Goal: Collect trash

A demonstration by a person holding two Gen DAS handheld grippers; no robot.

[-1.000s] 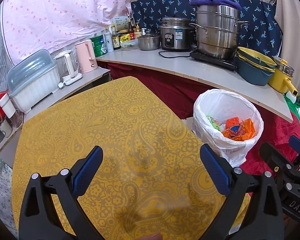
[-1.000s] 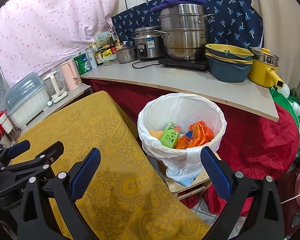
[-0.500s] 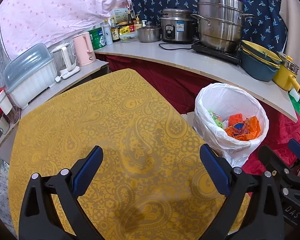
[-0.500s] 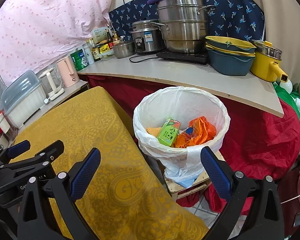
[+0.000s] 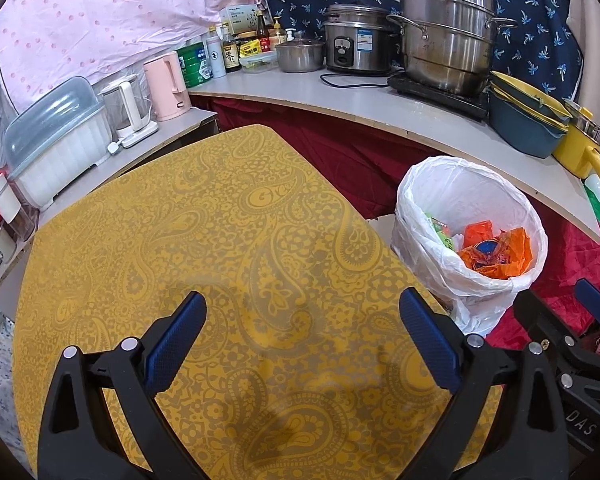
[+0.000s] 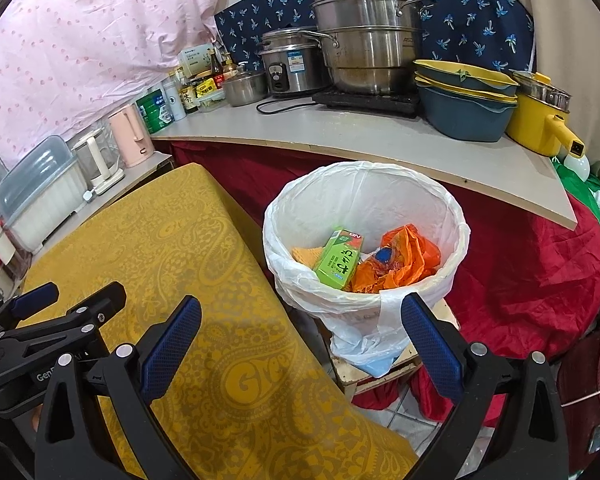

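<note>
Left wrist view: the left gripper (image 5: 302, 320), jaws spread and empty, hangs over a yellow paisley tablecloth (image 5: 220, 240); the white-lined trash bin (image 5: 420, 216) stands at three o'clock.

Right wrist view: the right gripper (image 6: 300, 324), likewise spread, faces the bin at twelve o'clock, a green carton (image 6: 338, 258) and an orange wrapper (image 6: 404, 264) inside.

Bin (image 6: 364, 216) right of table (image 6: 172, 240), carton (image 6: 338, 258) inside, counter (image 6: 380, 136) behind.

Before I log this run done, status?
Left gripper, right gripper open, empty. White-lined trash bin holds green carton, orange wrappers. Yellow paisley tablecloth bare.
</note>
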